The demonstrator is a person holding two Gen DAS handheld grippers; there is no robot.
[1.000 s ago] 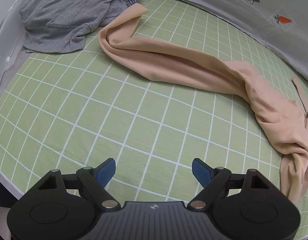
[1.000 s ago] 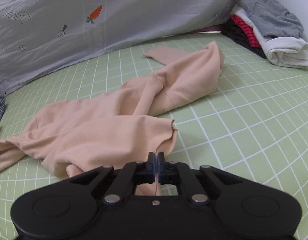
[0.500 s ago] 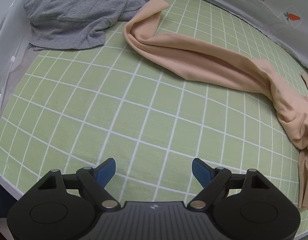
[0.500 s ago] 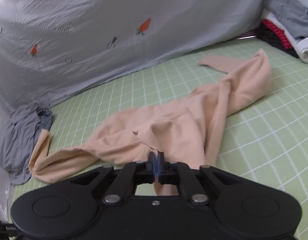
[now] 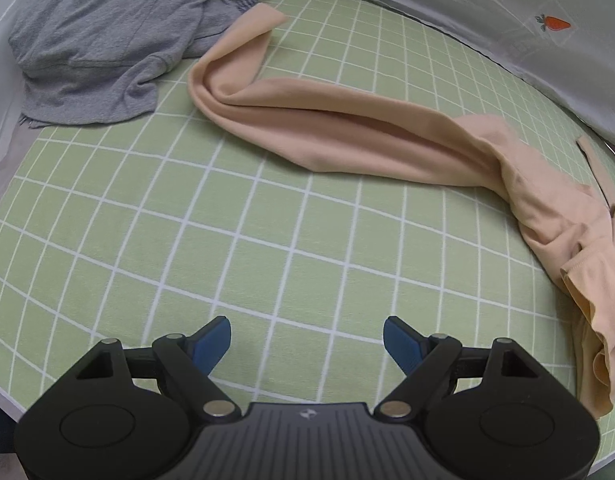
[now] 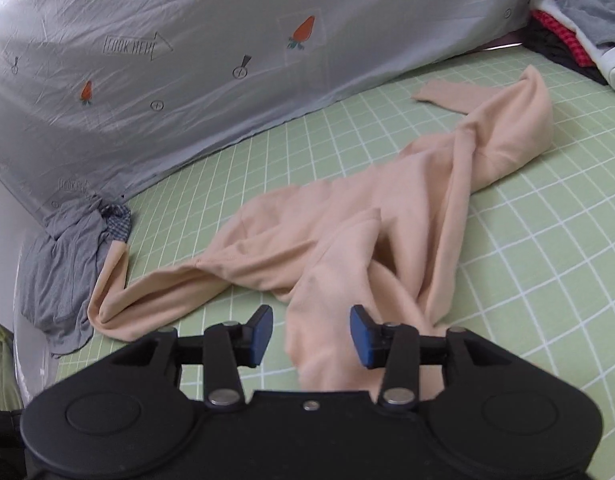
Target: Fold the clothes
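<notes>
1. Peach garment (image 6: 347, 240): unfolded, twisted and bunched on the green checked bed sheet (image 5: 267, 240); its near end lies between the right gripper (image 6: 311, 334) fingers.
2. Right fingers: parted, gripping nothing.
3. Left gripper (image 5: 306, 340): fingers wide apart, empty; garment ahead and to their right.
4. Step, as judged: spreading flat. Next move calls for pinching an edge or corner.

Peach garment (image 6: 387, 216), green-checked sheet (image 5: 267, 240).
</notes>
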